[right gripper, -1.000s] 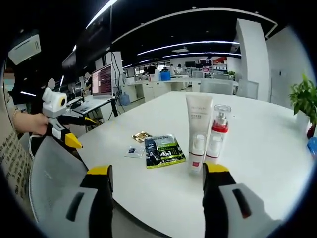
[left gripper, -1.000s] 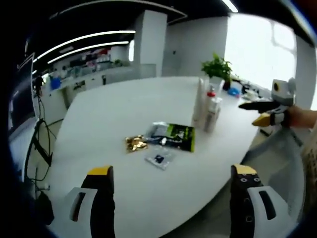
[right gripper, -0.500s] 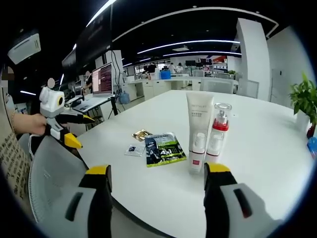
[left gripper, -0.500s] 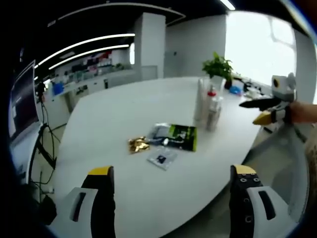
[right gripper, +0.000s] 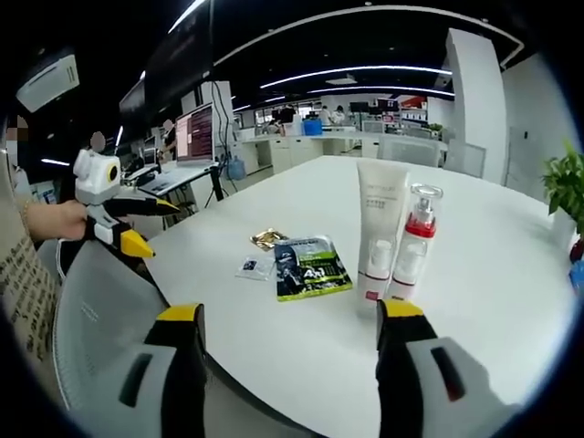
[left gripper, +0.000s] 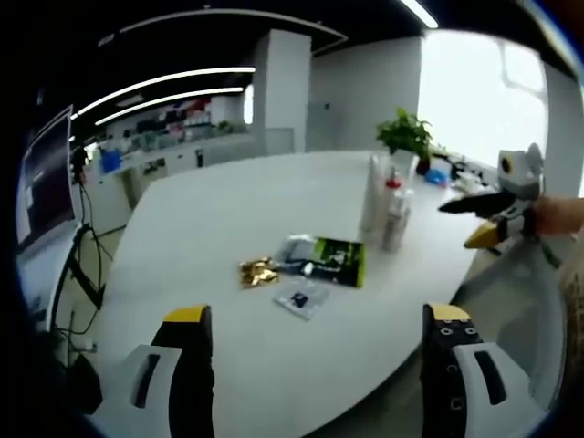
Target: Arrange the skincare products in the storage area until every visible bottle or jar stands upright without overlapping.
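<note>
In the left gripper view, the left gripper hangs released over the white surface, whose near edge crosses the lower frame, sachets lying mid-frame; in the right gripper view, the right gripper, also released and empty, faces the upright tube and pump bottle, touching, center-right.

White tube upright on its cap, touching clear red-collared pump bottle, also upright
</note>
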Action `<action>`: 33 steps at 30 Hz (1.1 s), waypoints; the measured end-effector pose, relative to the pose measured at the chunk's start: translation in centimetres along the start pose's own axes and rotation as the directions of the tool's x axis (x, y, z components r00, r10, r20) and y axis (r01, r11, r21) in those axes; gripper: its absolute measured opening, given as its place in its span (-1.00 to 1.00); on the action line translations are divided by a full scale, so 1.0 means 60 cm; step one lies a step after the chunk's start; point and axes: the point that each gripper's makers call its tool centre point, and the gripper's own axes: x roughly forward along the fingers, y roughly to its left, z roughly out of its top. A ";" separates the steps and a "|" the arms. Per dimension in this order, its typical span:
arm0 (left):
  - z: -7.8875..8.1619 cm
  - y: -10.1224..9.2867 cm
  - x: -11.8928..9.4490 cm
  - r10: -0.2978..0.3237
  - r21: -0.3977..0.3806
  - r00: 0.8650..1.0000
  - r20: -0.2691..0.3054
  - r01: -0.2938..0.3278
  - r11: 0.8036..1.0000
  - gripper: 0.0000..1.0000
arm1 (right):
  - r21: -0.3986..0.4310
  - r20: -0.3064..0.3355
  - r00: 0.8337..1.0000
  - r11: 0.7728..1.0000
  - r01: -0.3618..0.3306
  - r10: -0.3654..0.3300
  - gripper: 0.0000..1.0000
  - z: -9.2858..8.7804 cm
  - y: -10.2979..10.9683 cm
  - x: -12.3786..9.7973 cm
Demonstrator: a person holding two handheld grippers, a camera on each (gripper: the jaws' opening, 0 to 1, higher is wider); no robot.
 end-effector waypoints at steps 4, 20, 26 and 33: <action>0.004 0.002 -0.001 -0.001 -0.009 1.000 0.012 0.001 1.000 0.84 | -0.024 -0.016 0.999 0.999 -0.038 0.037 0.53 0.007 0.019 0.025; 0.013 0.019 -0.008 0.017 -0.075 0.998 0.057 -0.013 0.997 0.80 | -0.152 -0.159 0.980 0.978 -0.146 0.121 0.63 0.016 0.051 0.175; 0.014 0.020 -0.009 0.020 -0.078 0.998 0.063 -0.015 0.997 0.80 | -0.178 -0.207 0.970 0.970 -0.164 0.126 0.72 0.016 0.048 0.219; 0.015 0.023 -0.011 0.019 -0.101 0.997 0.072 -0.012 0.995 0.80 | -0.170 -0.265 0.957 0.971 -0.170 0.121 0.87 0.011 0.033 0.269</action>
